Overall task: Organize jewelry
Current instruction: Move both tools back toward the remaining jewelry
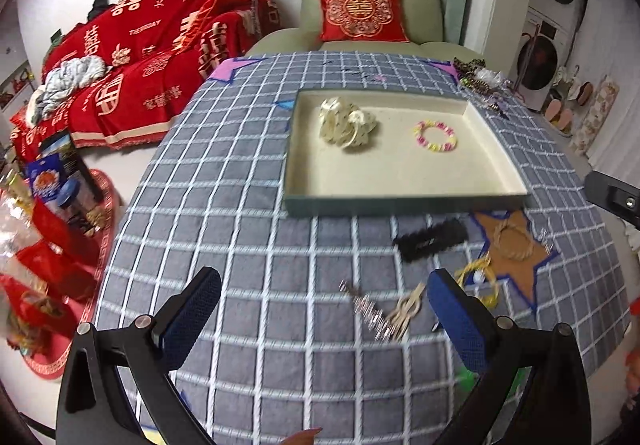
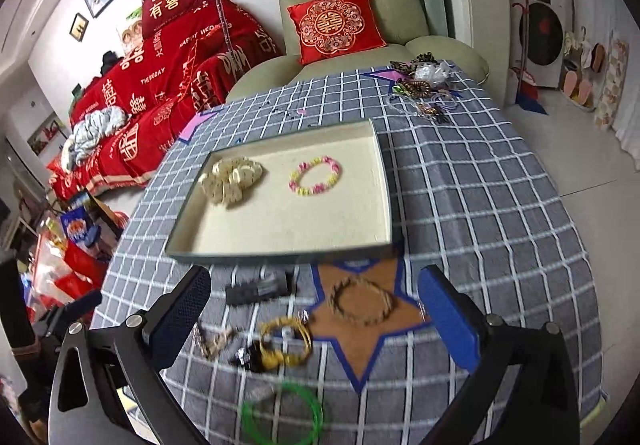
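Note:
A shallow cream tray (image 1: 496, 149) (image 2: 384, 181) sits on the checked tablecloth. It holds a cream scrunchie (image 1: 346, 121) (image 2: 232, 179) and a pink-yellow bead bracelet (image 1: 435, 135) (image 2: 316, 176). In front of the tray lie a black hair clip (image 1: 432, 241) (image 2: 256, 291), a tan braided bracelet (image 1: 514, 241) (image 2: 364, 301) on a brown star, a yellow bangle (image 1: 482, 281) (image 2: 286, 341), a silver hairpin (image 1: 370, 311), a beige clip (image 1: 408, 311) (image 2: 214, 341) and a green ring (image 2: 282, 415). My left gripper (image 1: 324, 321) is open above the silver hairpin. My right gripper (image 2: 312, 319) is open above the yellow bangle.
A pile of more jewelry (image 1: 480, 85) (image 2: 424, 89) lies at the table's far right corner. A green armchair with a red cushion (image 1: 360, 11) (image 2: 336, 25) stands behind the table. A red-covered sofa (image 1: 152, 57) is at left, with bags on the floor (image 1: 52, 229).

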{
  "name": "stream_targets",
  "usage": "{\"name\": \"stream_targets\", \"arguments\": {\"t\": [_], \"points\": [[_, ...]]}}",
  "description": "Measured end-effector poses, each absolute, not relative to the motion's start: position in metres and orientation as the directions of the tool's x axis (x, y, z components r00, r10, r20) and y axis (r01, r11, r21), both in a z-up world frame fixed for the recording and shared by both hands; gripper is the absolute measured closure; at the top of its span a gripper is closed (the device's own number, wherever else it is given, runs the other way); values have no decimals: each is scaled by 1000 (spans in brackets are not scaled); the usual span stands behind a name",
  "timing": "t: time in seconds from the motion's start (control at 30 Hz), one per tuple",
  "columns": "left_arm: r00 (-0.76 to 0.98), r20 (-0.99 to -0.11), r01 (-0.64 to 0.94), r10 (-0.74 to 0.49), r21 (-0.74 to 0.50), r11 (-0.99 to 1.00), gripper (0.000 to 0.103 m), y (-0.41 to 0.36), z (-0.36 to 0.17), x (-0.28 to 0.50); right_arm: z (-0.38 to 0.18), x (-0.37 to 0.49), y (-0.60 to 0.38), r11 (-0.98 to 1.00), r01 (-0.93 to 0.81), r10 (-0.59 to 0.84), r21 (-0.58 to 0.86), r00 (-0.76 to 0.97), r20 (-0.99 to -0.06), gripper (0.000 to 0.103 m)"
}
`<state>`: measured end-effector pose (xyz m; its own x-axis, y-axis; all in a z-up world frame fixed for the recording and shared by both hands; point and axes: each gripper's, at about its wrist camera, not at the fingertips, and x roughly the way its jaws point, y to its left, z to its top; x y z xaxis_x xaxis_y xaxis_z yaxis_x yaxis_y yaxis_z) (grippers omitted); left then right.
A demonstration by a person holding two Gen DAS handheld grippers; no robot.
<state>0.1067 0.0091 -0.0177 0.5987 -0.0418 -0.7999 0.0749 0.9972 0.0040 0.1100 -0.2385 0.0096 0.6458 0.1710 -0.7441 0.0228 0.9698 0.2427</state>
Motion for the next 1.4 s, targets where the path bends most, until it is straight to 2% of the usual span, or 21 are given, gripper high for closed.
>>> {"name": "stream_targets", "arguments": {"t": [0.3,0.57,0.83,1.3,1.33,1.4], "points": [[579,-815,18,24,42,999,0,31,-43,72,-4,61,-240,978,46,134,205,618,-775,0],[543,-838,65,-42,-8,998,0,29,-63,59,-32,34,-239,978,76,117,192,561,-820,0],[493,-864,6,-101,-113,994,0,35,-70,85,-57,26,-227,987,82,82,142,505,-859,0],[448,-892,-46,-56,-86,995,0,19,-92,126,-86,36,-212,995,65,39,75,442,-896,0],[440,-896,-51,-58,-89,995,4,18,-94,130,-87,37,-212,995,65,35,71,441,-897,0],[418,-906,-53,-69,-100,994,5,15,-99,137,-90,40,-210,996,67,23,58,438,-898,0]]}}
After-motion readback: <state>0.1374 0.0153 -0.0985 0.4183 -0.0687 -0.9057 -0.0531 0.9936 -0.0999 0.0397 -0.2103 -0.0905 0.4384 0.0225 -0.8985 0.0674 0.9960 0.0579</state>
